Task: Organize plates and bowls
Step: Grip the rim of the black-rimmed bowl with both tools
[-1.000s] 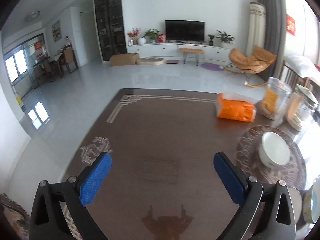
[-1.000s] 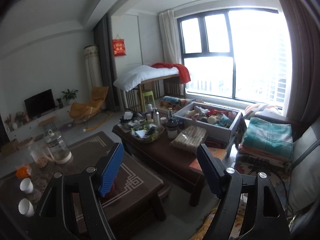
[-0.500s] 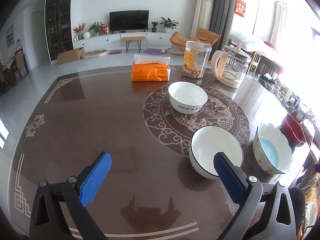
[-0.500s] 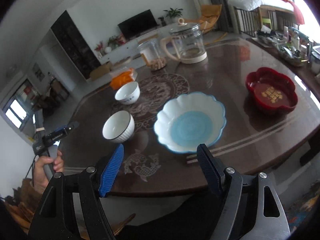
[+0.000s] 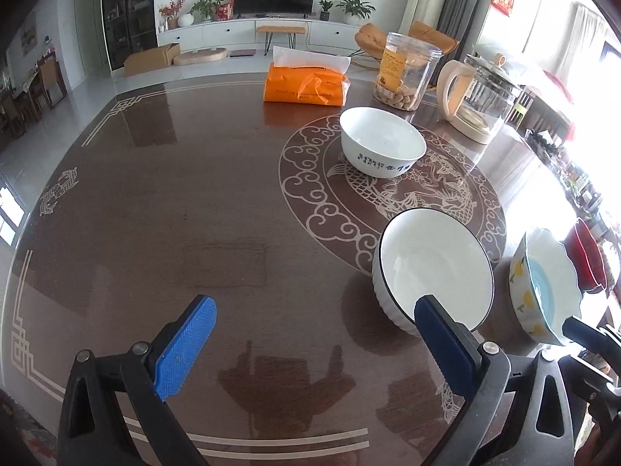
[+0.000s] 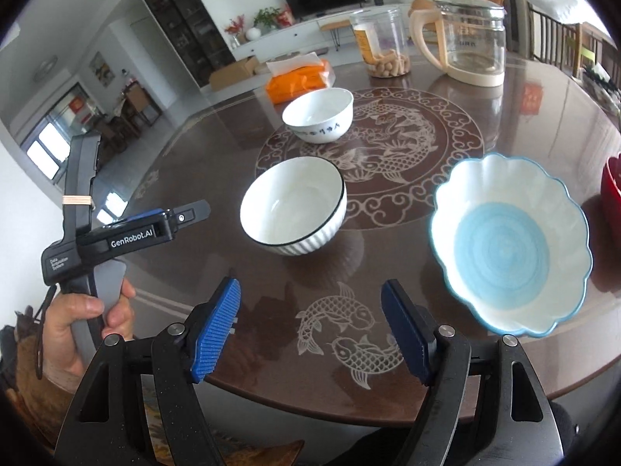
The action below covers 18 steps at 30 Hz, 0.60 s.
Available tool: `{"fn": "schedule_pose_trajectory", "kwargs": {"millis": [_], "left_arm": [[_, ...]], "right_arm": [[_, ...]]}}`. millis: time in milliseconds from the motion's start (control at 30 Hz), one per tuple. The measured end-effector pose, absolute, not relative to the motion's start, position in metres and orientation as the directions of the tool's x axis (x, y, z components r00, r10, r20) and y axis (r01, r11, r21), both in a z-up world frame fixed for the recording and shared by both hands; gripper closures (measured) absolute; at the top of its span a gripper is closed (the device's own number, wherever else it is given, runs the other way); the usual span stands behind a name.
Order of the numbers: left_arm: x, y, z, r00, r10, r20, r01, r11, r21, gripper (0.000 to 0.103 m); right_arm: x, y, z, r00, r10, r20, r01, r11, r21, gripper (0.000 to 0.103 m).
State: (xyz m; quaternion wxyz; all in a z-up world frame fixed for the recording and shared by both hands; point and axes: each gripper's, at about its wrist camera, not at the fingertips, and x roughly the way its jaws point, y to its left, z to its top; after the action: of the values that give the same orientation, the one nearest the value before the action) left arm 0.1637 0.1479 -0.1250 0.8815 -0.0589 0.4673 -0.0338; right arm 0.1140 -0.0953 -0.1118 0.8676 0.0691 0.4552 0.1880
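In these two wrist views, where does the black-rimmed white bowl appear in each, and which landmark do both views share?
Left wrist view: the black-rimmed white bowl sits lower right, just beyond the left gripper's right finger.
Right wrist view: the same bowl sits centre, slightly left.
Shared landmark: the orange tissue pack at the table's far side.
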Motion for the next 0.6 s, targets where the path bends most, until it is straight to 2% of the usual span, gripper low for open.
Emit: {"fn": "schedule_pose_trajectory", "kwargs": {"millis": [267, 367, 500, 600], "left_arm": [[0.168, 0.13, -0.127, 0.551, -0.109, -0.827, 0.065, 0.994, -0.088, 0.001], [0.175, 0.127, -0.131, 0.534, -0.148, -0.832, 0.087, 0.989, -0.12, 0.001], [0.184, 0.133, -0.135, 0.505, -0.266, -0.821, 0.12, 0.964, -0.238, 0.001], [0.194, 0.138, -0.138, 0.502, -0.302, -0.81, 0.117, 0.952, -0.282, 0.002]], "right_arm": [[0.143, -0.084, -0.118, 0.528, 0.349, -0.774, -0.275, 0.933, 0.233, 0.024], [0.149, -0.084, -0.12, 0.533, 0.339, -0.775, -0.265, 0.937, 0.227, 0.024], [0.161, -0.087, -0.122, 0.533, 0.332, -0.778, -0.258, 0.94, 0.225, 0.024], [0.172, -0.085, -0.122, 0.53, 0.339, -0.777, -0.27, 0.936, 0.224, 0.024]]}}
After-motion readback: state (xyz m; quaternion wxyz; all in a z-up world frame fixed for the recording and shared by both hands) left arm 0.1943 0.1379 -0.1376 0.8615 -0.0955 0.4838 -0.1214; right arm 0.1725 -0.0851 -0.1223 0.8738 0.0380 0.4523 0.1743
